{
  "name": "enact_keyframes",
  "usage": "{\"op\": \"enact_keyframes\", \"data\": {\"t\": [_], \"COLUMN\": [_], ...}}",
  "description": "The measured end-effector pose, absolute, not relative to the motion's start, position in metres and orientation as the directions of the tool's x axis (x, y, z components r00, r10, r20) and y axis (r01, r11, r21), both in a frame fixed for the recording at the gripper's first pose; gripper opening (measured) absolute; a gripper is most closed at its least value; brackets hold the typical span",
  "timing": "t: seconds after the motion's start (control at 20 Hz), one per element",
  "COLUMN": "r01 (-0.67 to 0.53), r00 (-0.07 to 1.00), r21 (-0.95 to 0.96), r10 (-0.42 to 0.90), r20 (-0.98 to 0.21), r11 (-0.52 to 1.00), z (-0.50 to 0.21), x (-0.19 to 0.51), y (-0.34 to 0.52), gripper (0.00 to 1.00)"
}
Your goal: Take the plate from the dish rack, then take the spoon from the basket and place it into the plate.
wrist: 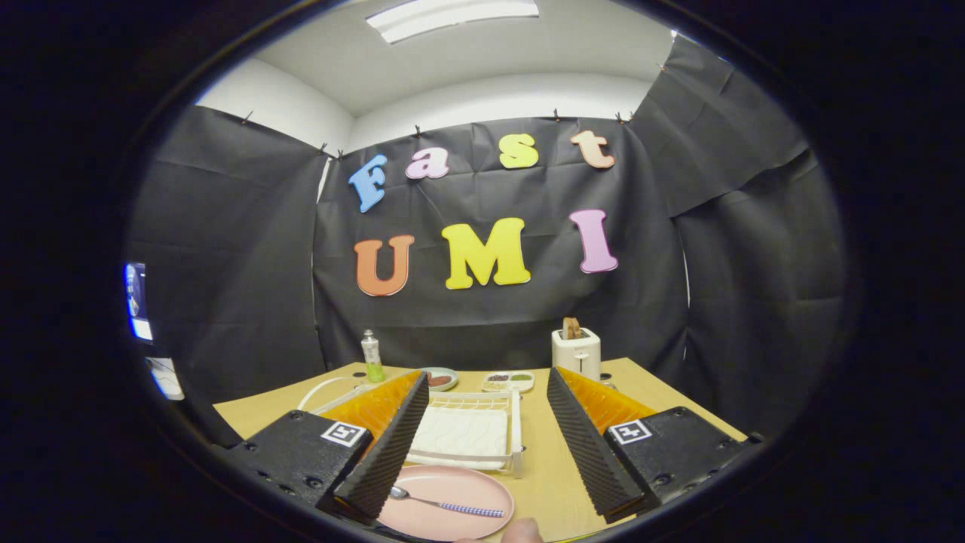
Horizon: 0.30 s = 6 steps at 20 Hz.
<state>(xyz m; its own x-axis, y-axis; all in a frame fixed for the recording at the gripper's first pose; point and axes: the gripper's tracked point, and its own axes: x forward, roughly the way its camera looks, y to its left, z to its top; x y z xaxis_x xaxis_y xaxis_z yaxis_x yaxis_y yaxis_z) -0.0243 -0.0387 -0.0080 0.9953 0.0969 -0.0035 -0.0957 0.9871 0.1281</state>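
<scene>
Fingers: my gripper (482, 437) stands spread wide and released, nothing between the two fingers — both hang above the table, clear of every object.

Spoon: the spoon (446, 503) lies in the plate at about 7 o'clock from the gap between my fingers, bowl end just under the left fingertip, patterned handle running toward 4 o'clock. It rests flat, fully inside the rim.

Plate: the pink plate (467, 483) sits on the table (550, 467) just below the fingers, at 6 o'clock, touching or nearly touching the front edge of the dish rack.

Dish rack: the white dish rack (471, 430) is at 12 o'clock between the fingers, just beyond the plate, with no plate standing in it.

Farther out: a small bottle (370, 357) at 11 o'clock, two small dishes (439, 378) behind the rack, a toaster (576, 349) at 1 o'clock. I cannot pick out the basket with certainty.

Stage: I judge both parts of the task done — plate out, spoon placed.

How I would finish well: keep the fingers apart and back straight up and away, so the left tip does not clip the spoon's bowl or nudge the plate.

Near edge: a fingertip of a person (522, 530) shows at 6 o'clock.
</scene>
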Motion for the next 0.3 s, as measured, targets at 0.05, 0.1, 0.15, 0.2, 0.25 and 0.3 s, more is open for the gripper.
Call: {"op": "enact_keyframes", "data": {"t": [0.05,0.1,0.15,0.2,0.25,0.3], "r01": [-0.100,-0.106,-0.107,-0.104,-0.102,-0.103], "r00": [0.995,0.994,0.994,0.994,0.995,0.994], "r21": [0.130,0.132,0.129,0.124,0.122,0.128], "r10": [0.101,0.106,0.108,0.105,0.103,0.105], "r20": [-0.001,0.002,0.000,-0.003,-0.008,-0.010], "r11": [0.986,0.986,0.986,0.987,0.987,0.986], "z": [-0.0076,-0.0077,-0.0096,-0.0113,-0.0127,-0.0130], "x": [-0.0244,-0.0245,-0.0234,-0.0223,-0.0212,-0.0208], "y": [-0.0375,-0.0354,-0.0341,-0.0349,-0.0352,-0.0350], "gripper": [1.00,1.00,1.00,1.00,1.00,1.00]}}
